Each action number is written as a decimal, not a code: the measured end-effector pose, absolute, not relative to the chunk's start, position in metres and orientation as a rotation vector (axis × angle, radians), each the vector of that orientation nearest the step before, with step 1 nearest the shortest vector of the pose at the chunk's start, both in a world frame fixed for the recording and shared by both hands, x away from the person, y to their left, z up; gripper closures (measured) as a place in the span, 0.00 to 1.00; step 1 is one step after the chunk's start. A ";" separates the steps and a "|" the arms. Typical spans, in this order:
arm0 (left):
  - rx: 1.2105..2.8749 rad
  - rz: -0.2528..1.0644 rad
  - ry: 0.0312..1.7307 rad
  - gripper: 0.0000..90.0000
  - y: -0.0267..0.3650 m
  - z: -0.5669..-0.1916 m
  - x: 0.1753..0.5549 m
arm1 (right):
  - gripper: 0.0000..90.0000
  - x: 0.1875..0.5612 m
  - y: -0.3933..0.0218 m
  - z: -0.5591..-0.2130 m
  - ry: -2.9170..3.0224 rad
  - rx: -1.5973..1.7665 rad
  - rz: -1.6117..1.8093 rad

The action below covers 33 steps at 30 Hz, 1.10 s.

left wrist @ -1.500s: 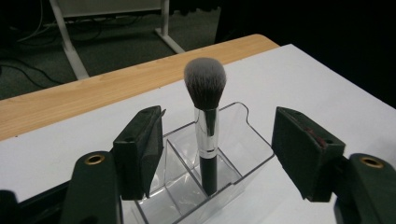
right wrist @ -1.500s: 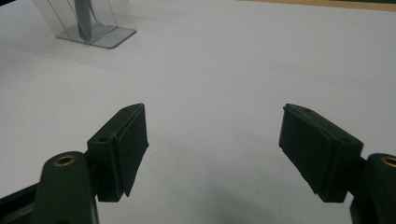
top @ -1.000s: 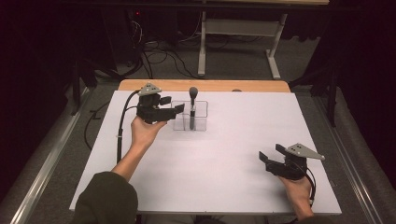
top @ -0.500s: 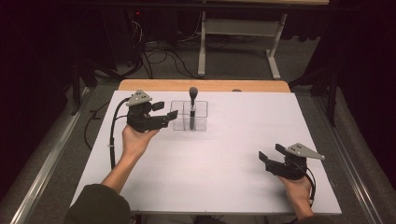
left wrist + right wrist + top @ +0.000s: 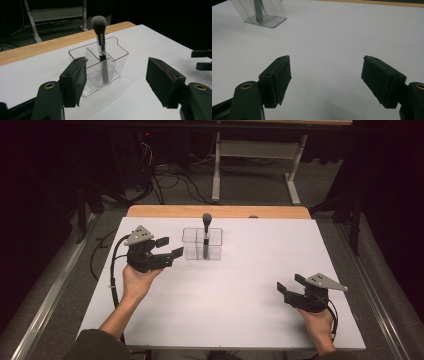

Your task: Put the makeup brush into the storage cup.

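Left gripper (image 5: 170, 248): jaws spread wide, nothing pinched, held just beside the clear organizer (image 5: 202, 243), apart from it. In the left gripper view the organizer (image 5: 98, 62) sits between and beyond the pads. Right gripper (image 5: 288, 285): jaws also spread, nothing held, parked well apart near the table's (image 5: 240, 285) near right corner.

The makeup brush (image 5: 206, 235) stands upright in the organizer's middle compartment, bristles up.

Risks, judged:
- The organizer looks light and is not held down; it could be tipped or slid if clipped by a jaw.
- The brush is top-heavy and loose in its slot; it could lean or be flicked out if nudged at the head.
- The slim ferrule could slip if pinched off-centre.

Count: two grippers, one organizer with three compartments seen, one brush, one table.
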State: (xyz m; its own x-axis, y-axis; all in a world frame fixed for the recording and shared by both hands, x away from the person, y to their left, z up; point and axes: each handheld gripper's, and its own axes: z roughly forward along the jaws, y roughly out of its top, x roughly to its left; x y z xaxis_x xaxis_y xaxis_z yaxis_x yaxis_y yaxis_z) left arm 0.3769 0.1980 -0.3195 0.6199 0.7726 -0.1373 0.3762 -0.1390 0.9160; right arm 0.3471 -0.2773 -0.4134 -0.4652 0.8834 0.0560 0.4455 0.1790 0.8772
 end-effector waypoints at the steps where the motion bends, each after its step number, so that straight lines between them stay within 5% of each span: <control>1: 1.748 0.451 0.942 0.37 0.199 -0.321 0.375 | 0.29 0.347 -0.277 -0.413 1.990 1.246 1.229; 33: 1.757 0.414 1.022 0.36 0.221 -0.359 0.338 | 0.29 0.347 -0.276 -0.413 1.996 1.240 1.230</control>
